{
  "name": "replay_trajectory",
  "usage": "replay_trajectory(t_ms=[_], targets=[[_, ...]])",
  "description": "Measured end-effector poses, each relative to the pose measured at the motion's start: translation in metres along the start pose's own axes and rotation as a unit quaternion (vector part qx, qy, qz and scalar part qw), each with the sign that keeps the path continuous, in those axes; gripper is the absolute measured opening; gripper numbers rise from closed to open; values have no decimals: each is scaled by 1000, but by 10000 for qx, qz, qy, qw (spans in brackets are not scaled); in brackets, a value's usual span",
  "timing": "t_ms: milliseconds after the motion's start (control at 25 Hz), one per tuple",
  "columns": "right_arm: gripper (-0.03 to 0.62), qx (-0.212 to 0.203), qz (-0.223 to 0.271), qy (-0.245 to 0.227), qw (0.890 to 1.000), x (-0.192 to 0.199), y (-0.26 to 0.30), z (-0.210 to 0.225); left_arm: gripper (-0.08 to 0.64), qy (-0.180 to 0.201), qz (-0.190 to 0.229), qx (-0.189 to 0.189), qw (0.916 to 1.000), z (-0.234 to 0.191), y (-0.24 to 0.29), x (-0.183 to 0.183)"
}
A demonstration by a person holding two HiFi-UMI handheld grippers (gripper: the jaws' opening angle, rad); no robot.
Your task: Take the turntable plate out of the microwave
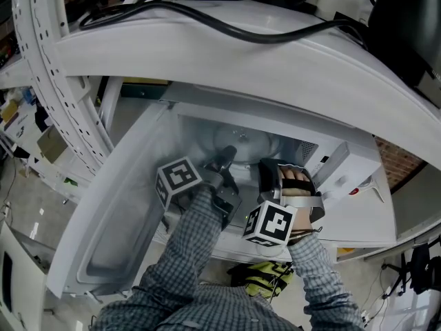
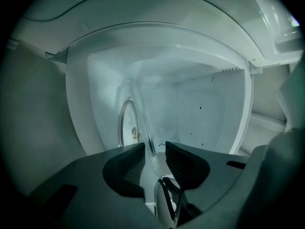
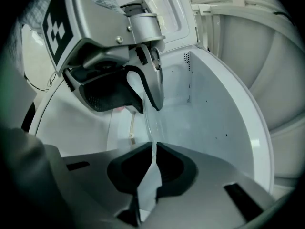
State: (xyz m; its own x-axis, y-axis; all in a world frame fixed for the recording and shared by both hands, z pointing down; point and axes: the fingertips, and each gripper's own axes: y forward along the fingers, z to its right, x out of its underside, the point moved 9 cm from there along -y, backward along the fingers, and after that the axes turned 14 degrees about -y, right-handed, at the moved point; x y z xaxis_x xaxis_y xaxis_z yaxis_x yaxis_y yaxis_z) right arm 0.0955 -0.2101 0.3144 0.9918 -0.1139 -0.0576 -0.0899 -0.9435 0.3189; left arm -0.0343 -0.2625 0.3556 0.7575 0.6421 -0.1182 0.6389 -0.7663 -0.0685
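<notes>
Both grippers are reaching into the open microwave (image 1: pixel 186 126): the left gripper (image 1: pixel 226 156) pinches the rim of the glass turntable plate (image 1: pixel 242 143) at about seven o'clock (in its own view the clear edge runs straight between the pads). The right gripper (image 1: pixel 264 164) is clamped on the same rim near five o'clock, jaws almost together on the thin glass. The plate is inside the cavity, just beyond both grippers.

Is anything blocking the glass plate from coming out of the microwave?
No, nothing visible does. The door is swung wide open to the side. The left gripper and the right gripper both pinch the turntable plate by its rim. Only the grippers themselves sit in the open front.
</notes>
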Motion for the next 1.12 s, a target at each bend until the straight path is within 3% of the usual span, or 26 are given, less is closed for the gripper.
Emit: replay_trajectory(t_ms=[240,400,760,1120], targets=[[35,68,30,-74,9999,-1,0,0,114,-271,234,-99,9993,0,6,-3],[35,7,73,-218,9997,-3,1,-7,71,-330,319,-224,9987,-2,5,-4],[37,211,144,-91,9996,-1,-1,-14,66,-430,353,-51,9984,-3,3,-4],[44,146,14,122,9998,14,-9,-23,67,-545,339,42,9979,-6,-5,-3]])
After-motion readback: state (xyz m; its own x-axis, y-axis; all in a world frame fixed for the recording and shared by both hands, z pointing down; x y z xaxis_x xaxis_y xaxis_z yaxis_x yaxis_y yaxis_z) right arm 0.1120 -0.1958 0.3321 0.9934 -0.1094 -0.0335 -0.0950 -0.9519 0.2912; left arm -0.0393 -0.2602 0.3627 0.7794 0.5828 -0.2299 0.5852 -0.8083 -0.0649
